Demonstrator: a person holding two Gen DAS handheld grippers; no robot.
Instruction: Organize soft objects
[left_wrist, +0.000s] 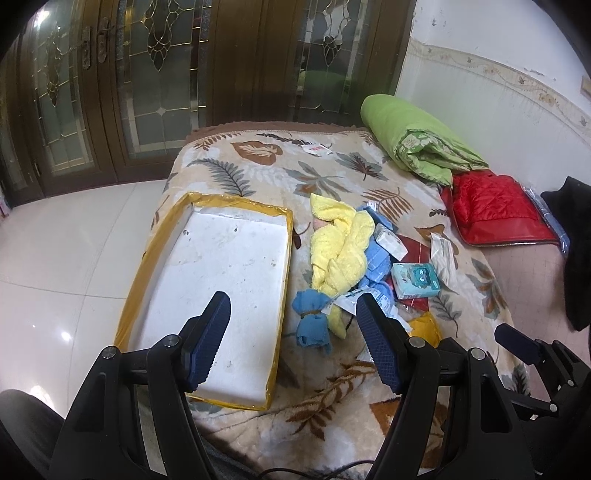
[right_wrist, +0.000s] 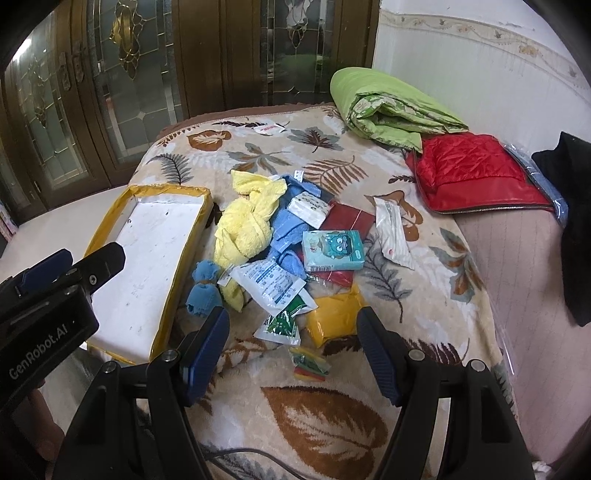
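A pile of soft things lies mid-bed: a yellow towel, a blue towel, a small blue cloth bundle, tissue packs, sachets and a yellow pouch. A white tray with yellow taped rim sits left of the pile. My left gripper is open above the tray's right rim and the blue bundle. My right gripper is open above the sachets and yellow pouch. Both are empty.
A leaf-patterned blanket covers the bed. A green rolled quilt and a red quilted cushion lie at the far right by the wall. Dark wooden glass doors stand behind. White tiled floor lies to the left.
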